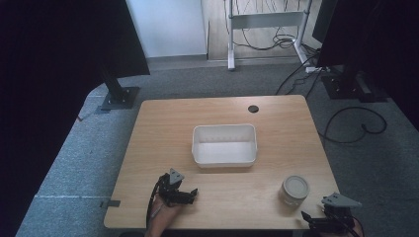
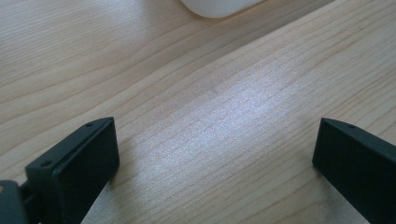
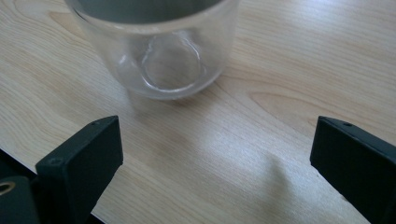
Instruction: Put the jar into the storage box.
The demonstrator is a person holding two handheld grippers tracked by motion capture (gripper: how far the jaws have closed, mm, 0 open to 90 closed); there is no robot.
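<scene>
Both grippers low at the bench's (image 1: 163,123) near edge.
Left gripper (image 1: 190,193) and right gripper (image 1: 307,217): jaws spread, empty; glass jar (image 1: 295,190) just ahead of the right; white tub (image 1: 225,144) mid-bench.

We see a light wooden table (image 1: 276,118) with a small dark round hole (image 1: 253,108) near its far edge. It stands on grey carpet (image 1: 74,163). Behind are a pale wall (image 1: 168,24), a white metal frame (image 1: 264,19) and black cables (image 1: 356,123) at the right.
</scene>
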